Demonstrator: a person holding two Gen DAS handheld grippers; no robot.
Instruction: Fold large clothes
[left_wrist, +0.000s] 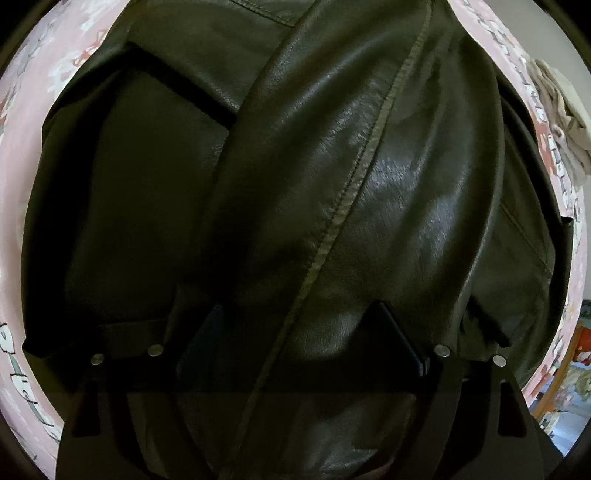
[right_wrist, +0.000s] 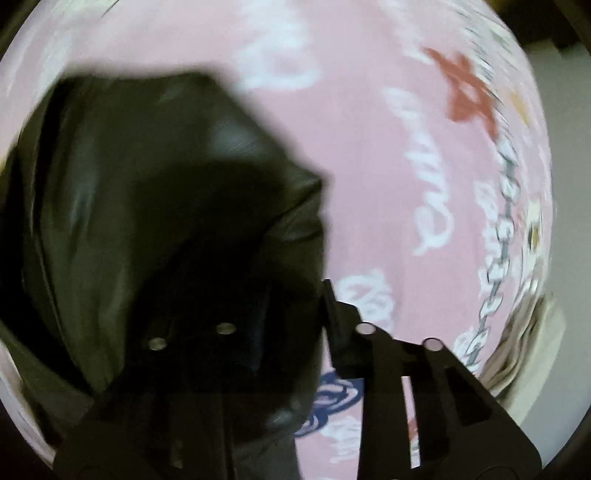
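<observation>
Jacket on a pink printed sheet.

My left gripper hangs wide open over the dark leather jacket, gripping nothing. My right gripper is narrowly parted at the jacket's edge; blur hides any grip. The sheet carries white script and red flowers; beige clothes lie beyond.

The leather jacket is dark olive-black with a paler stitched seam; the sheet is pink, patterned with white script, red and navy motifs.
</observation>
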